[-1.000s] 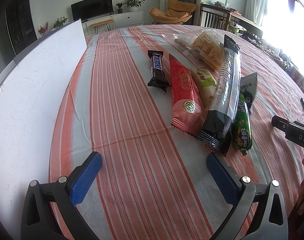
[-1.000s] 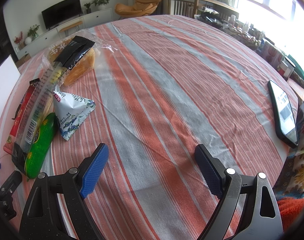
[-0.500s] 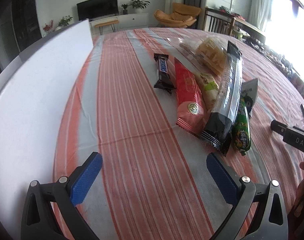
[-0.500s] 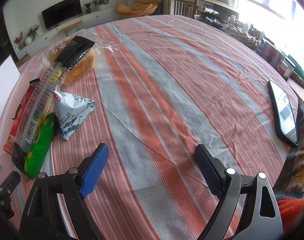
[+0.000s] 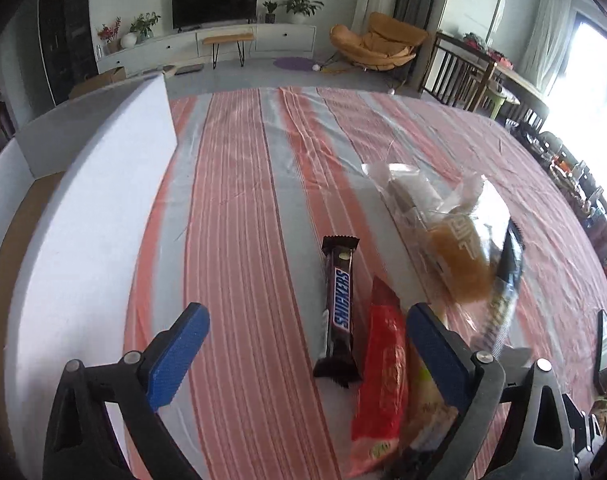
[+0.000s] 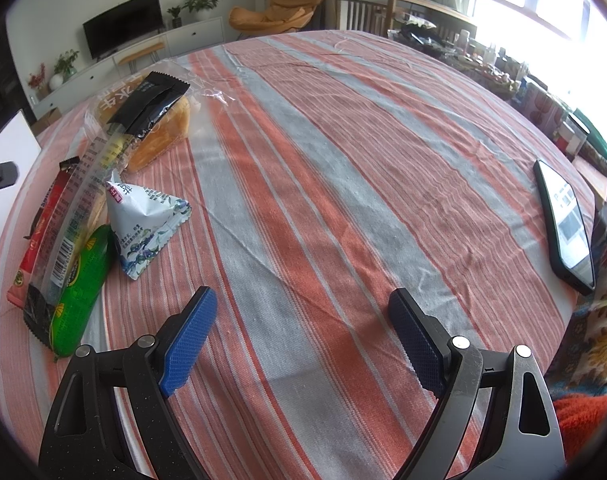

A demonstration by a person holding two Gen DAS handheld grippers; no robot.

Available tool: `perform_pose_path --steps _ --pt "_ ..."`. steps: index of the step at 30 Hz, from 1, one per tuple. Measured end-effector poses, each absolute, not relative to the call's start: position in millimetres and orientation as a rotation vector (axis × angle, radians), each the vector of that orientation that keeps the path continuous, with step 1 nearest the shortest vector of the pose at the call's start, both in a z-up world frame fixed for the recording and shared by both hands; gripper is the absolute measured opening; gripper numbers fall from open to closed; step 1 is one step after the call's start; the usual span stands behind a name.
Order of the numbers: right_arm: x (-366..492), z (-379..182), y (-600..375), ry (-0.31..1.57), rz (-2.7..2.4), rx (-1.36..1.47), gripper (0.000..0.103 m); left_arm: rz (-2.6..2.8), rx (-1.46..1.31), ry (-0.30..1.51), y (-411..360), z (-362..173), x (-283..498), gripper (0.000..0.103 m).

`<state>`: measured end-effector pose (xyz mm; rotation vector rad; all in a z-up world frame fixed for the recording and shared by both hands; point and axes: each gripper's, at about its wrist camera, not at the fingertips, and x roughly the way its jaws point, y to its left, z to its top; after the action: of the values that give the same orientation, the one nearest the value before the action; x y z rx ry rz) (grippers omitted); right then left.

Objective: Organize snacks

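Observation:
A Snickers bar (image 5: 339,304) lies on the striped cloth, lengthwise between the fingers of my left gripper (image 5: 307,340), nearer the right finger. The jaws are closing, and the pads stand clear of the bar. A red packet (image 5: 383,376) lies against the bar's right side, partly under the right finger. A clear bag of bread (image 5: 451,248) and a long black-ended packet (image 5: 503,288) lie further right. My right gripper (image 6: 303,336) is open over bare cloth. To its left lie a green packet (image 6: 83,276), a white triangular pouch (image 6: 143,224) and the bread bag (image 6: 155,120).
A white box wall (image 5: 91,240) runs along the table's left side. A phone (image 6: 567,224) lies near the right edge. The striped tablecloth (image 6: 343,160) covers the round table. Chairs and a cluttered table stand behind.
My left gripper has moved forward over the snacks, so the Snickers bar now lies between its fingers, and its jaws have narrowed a little. The right gripper has stayed still.

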<state>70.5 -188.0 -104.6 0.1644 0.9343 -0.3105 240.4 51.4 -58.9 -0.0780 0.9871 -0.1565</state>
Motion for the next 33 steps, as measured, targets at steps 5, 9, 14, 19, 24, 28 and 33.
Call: perform_pose_path --steps 5,9,14,19,24,28,33 --pt "70.7 -104.6 -187.9 0.934 -0.312 0.165 0.089 -0.148 -0.082 1.074 44.3 -83.9 273.3 0.077" --pt "70.7 -104.6 -188.0 0.934 -0.311 0.165 0.09 -0.15 -0.046 1.094 37.1 -93.9 277.6 0.078" --pt "70.7 -104.5 -187.8 0.934 -0.311 0.165 0.09 -0.145 0.025 1.043 30.3 -93.3 264.3 0.059" --pt "70.5 -104.6 -187.6 0.935 -0.312 0.165 0.09 -0.096 -0.042 1.058 52.5 -89.9 240.3 0.017" --pt "70.8 -104.4 -187.7 0.934 -0.312 0.165 0.09 -0.085 -0.059 1.077 72.9 -91.8 190.5 0.017" --pt "70.7 -104.5 -187.6 0.934 -0.313 0.165 0.09 -0.114 -0.064 1.093 82.4 -91.0 153.8 0.017" --pt "70.5 -104.5 -187.7 0.934 -0.312 0.165 0.09 -0.143 -0.03 1.063 80.3 -92.4 132.9 0.022"
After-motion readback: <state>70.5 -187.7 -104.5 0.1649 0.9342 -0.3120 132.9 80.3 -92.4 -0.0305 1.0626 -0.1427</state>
